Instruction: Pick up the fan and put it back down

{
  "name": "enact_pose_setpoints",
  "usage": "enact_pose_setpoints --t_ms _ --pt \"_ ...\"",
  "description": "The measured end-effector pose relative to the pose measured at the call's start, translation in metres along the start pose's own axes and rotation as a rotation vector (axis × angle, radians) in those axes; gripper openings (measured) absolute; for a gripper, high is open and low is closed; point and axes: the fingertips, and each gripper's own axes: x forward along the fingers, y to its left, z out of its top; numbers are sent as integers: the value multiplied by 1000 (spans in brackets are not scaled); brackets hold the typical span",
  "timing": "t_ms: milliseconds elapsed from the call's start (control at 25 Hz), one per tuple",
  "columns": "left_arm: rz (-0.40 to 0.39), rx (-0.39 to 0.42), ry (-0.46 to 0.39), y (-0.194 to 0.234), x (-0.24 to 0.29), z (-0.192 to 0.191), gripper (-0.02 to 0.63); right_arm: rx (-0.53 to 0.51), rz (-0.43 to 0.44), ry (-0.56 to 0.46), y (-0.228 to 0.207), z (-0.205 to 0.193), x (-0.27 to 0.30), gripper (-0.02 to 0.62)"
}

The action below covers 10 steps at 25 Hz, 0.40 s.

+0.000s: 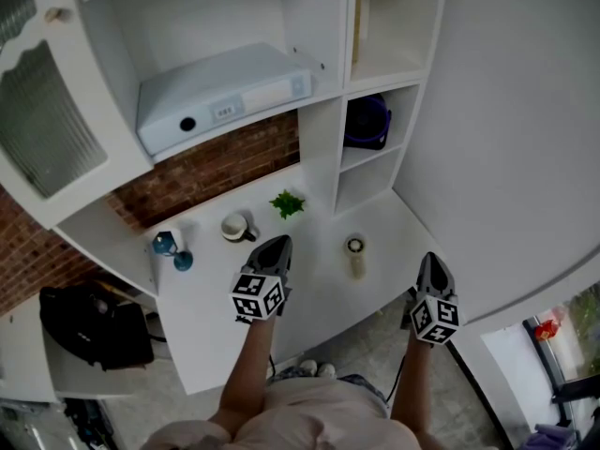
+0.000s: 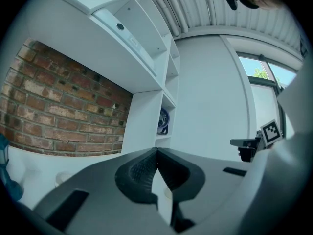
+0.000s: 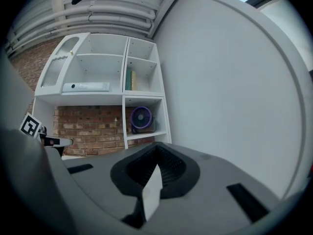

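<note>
Up in a cubby [image 3: 159,109] stood the fan [image 3: 142,117], well apart from my right claw [image 1: 432,262] and left claw [image 1: 277,247], both closed tight on nothing, so I judged the right should open wide, then reach in level for its base.

Dim, bluish daylight, soft shadows. Window [image 2: 266,75] blown out bright. Both gripper views fisheye-bent, black corners. Right gripper [image 3: 156,150] blurred up close. Head view edges curved.

fan [image 1: 367,122] in cubby [image 1: 401,126], mug [image 1: 236,227] left of plant [image 1: 287,203]
</note>
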Motion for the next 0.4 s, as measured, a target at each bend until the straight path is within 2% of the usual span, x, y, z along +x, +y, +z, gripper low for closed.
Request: enact_pose_setpoints --t_ms 400 --pt "3 -7 7 1 -6 -2 28 -6 6 13 5 -2 -2 14"
